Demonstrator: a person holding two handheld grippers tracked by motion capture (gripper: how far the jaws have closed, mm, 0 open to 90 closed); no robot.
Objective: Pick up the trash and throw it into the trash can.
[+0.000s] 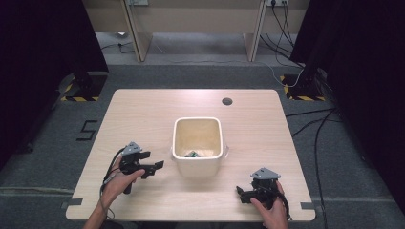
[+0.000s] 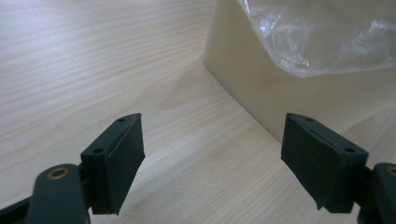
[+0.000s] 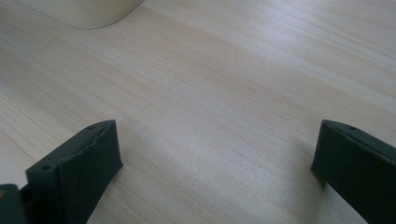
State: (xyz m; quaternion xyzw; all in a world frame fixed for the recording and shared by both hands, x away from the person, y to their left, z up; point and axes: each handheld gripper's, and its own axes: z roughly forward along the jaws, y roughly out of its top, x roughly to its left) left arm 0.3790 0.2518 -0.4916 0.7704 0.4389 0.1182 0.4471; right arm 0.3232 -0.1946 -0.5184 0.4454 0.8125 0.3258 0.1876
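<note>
The left claw (image 1: pixel 154 161) was held released over the counter (image 1: pixel 143 114), its jaws spread wide with nothing between them, and the cream bin (image 1: pixel 198 164) was seen just beyond its tips, near but not touched. In the left gripper view, a clear plastic liner (image 2: pixel 327 37) was draped over the bin's wall. The right claw (image 1: pixel 240 194) was likewise held released, jaws wide apart over bare wood, with the bin well ahead of it. Something small and dark (image 1: pixel 192 154) was seen at the bin's bottom, too small to identify.
</note>
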